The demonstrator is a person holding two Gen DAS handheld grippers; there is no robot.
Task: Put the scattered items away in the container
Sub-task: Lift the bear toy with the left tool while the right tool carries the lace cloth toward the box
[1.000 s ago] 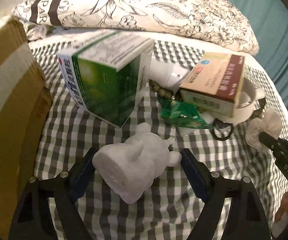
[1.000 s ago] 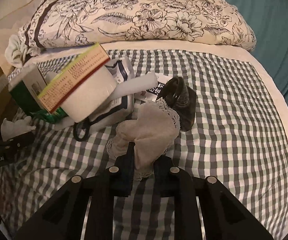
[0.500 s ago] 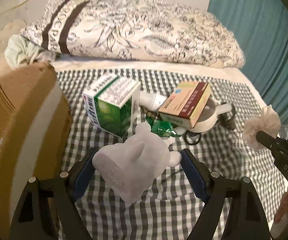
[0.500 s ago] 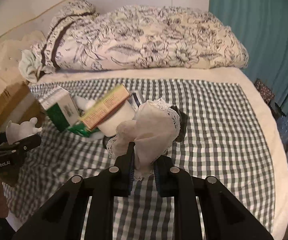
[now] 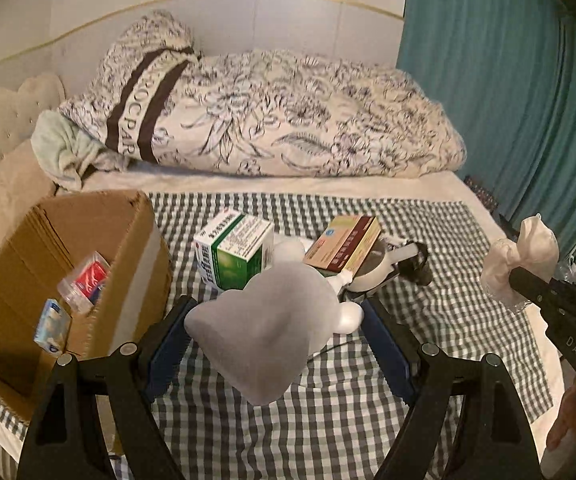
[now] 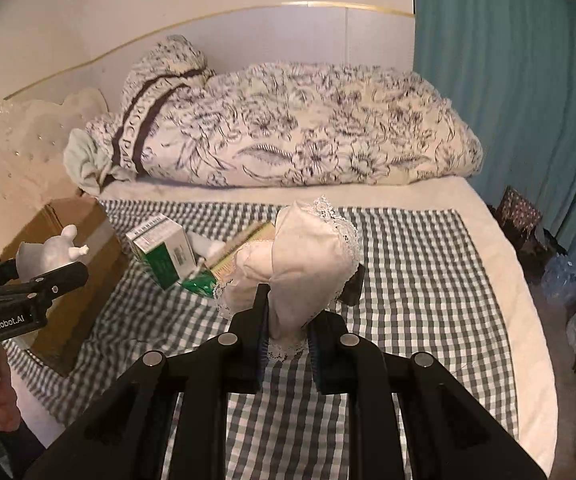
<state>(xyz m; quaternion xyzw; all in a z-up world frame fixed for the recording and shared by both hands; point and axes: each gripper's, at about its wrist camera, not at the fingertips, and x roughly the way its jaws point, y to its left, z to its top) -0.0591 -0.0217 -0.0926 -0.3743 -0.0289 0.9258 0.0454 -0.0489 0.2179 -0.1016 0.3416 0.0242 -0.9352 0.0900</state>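
Currently left tongs (image 5: 276, 344) clamp a white toy figure (image 5: 272, 328), centre-bottom of the left view, held above the checked bed cover (image 5: 427, 224). Right tongs (image 6: 286, 334) pinch a lace-edged cloth (image 6: 307, 264), centre of the right view, also off the bed. Cardboard box (image 5: 32, 240) sits at left edge, a few packets inside. Green box (image 5: 232, 256) and red-brown box (image 5: 343, 244) lie mid-frame on the cover with other clutter.
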